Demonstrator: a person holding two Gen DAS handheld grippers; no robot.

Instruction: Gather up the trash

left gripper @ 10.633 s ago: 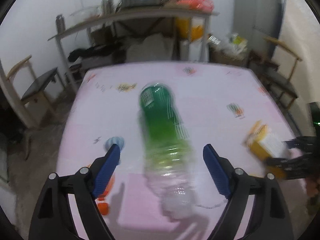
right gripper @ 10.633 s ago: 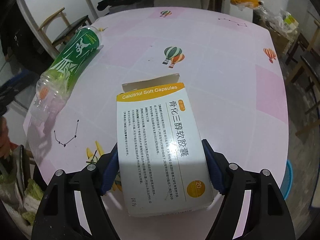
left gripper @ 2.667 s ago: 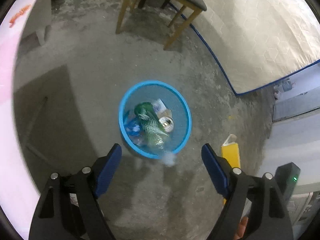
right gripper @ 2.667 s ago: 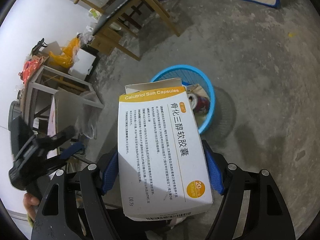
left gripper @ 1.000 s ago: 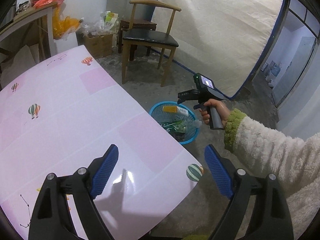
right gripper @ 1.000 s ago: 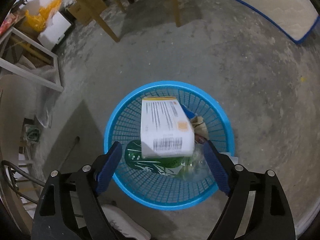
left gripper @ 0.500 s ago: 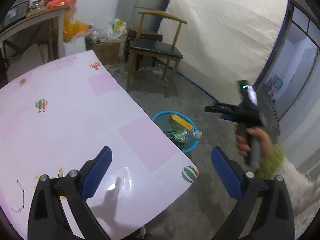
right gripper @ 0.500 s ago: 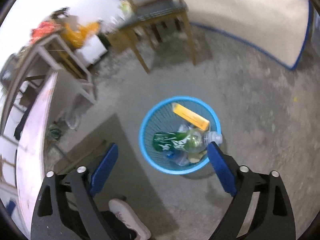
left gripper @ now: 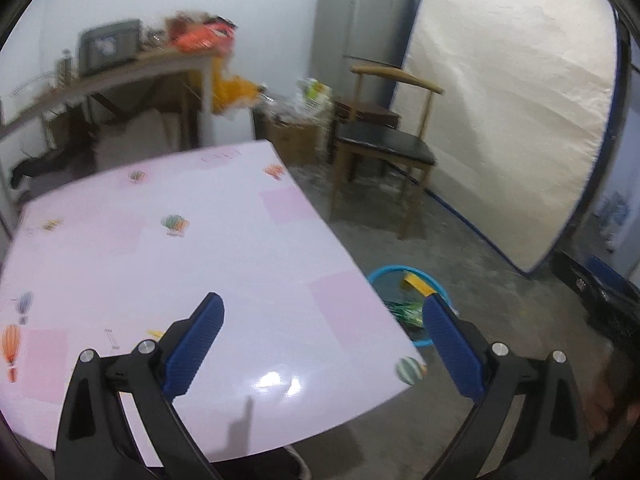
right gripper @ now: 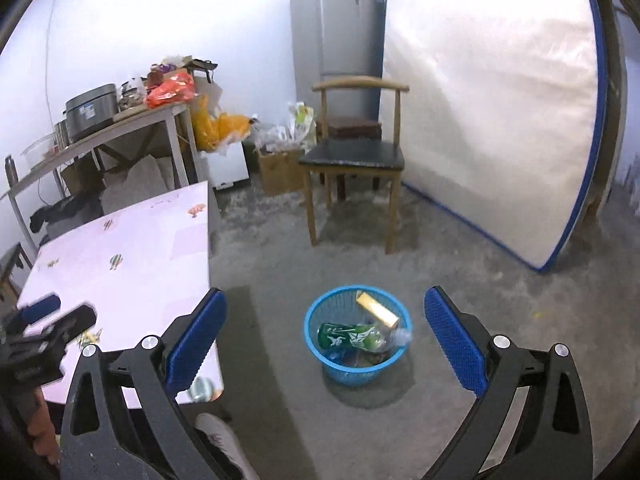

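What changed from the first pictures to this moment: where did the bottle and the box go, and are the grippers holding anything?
The green bottle and the medicine box left the pink table and now lie in the blue basket on the floor. The right hand-held gripper let the box go; its jaws have just been opening, with nothing between them. The left hand-held gripper is open and empty too. The basket stayed beside the table.

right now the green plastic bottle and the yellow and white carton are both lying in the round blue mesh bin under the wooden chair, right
Not quite. The green plastic bottle and the yellow and white carton do lie in the round blue mesh bin, but the bin stands on open floor in front of the wooden chair, not under it, as the right wrist view shows.
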